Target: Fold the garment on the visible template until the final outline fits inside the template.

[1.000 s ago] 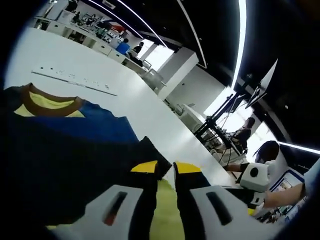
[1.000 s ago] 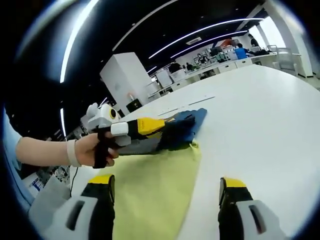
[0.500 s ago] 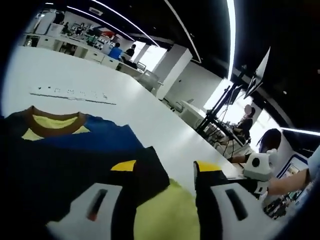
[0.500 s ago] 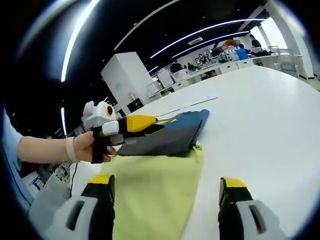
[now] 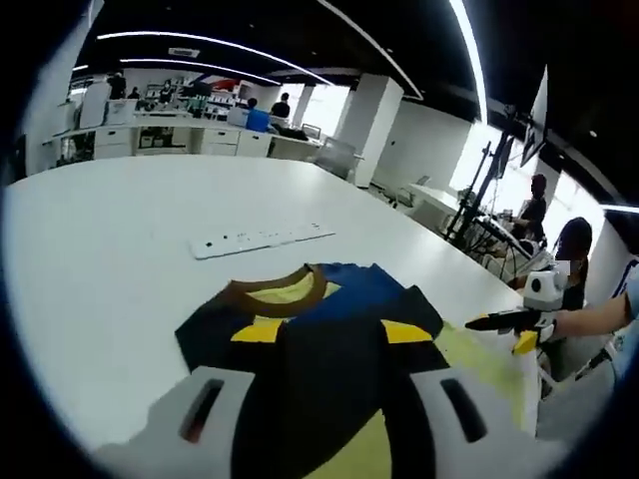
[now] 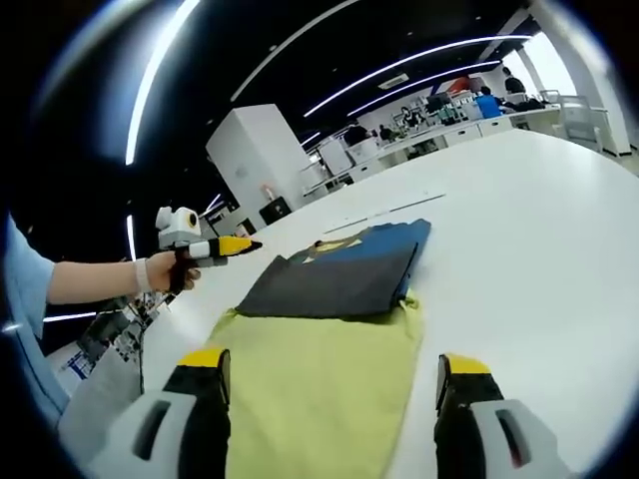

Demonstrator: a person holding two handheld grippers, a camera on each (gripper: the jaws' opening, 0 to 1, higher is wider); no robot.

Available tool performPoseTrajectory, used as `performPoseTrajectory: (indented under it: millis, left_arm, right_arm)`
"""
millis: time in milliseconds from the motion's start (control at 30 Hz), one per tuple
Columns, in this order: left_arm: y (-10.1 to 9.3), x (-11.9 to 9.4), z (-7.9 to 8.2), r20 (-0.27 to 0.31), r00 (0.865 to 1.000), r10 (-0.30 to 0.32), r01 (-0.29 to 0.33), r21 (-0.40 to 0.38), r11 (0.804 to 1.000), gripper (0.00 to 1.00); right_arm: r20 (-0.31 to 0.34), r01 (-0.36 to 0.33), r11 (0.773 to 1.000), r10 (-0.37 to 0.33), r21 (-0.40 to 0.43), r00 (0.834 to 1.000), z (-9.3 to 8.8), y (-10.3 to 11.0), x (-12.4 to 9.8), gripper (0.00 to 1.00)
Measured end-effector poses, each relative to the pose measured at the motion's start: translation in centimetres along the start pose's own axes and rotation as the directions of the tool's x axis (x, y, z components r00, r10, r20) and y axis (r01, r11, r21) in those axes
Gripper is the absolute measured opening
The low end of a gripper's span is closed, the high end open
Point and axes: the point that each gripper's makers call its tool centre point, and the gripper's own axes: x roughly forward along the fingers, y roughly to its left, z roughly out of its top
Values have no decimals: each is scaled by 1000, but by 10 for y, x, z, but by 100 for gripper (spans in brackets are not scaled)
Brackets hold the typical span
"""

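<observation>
Left gripper view. Left gripper (image 5: 324,364): jaws spread wide, nothing between them, yellow tips over the shirt. Shirt (image 5: 329,329) lies flat on the white worktop (image 5: 110,249), just ahead of the jaws: dark navy with a blue panel, brown collar and yellow inside the neck, collar end pointing away from the camera. Yellow-green template (image 5: 479,354) shows at the shirt's right edge and under its near part. A white power strip (image 5: 262,239) lies on the worktop beyond the collar, apart from the shirt. Right gripper (image 5: 504,321) enters from the right, held in a hand, above the template's edge; cannot tell how its jaws stand here.

Right gripper view. Right gripper (image 6: 327,384): jaws wide apart, empty, standing over the near end of the template (image 6: 319,379). The shirt (image 6: 334,277) sits folded on the template's far end; its far part with the collar reaches past the template onto the worktop (image 6: 539,230). Left gripper (image 6: 222,247) held in a hand (image 6: 160,271) at left, above the worktop, clear of the shirt.
</observation>
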Motion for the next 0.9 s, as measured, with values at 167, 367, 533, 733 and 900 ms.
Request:
performPoseTrajectory:
  millis: [167, 367, 533, 733, 900]
  left_arm:
    - [42, -20, 7, -35, 996, 86, -83, 86, 993, 32]
    - [81, -18, 10, -79, 979, 190, -177, 154, 972, 21]
    - [86, -2, -5, -133, 969, 207, -175, 219, 960, 16]
    - [89, 18, -27, -199, 957, 213, -155, 270, 950, 11]
    - [83, 32, -34, -217, 956, 196, -128, 292, 948, 10]
  right_arm:
    - [-6, 4, 1000, -4, 1, 1000, -1, -1, -1, 86]
    - [-11, 20, 1000, -20, 8, 1000, -3, -6, -3, 86]
    - [0, 36, 999, -36, 16, 999, -4, -10, -9, 84]
    - [19, 45, 999, -46, 24, 999, 2, -11, -15, 84]
    - [25, 59, 998, -60, 36, 998, 1, -17, -17, 84]
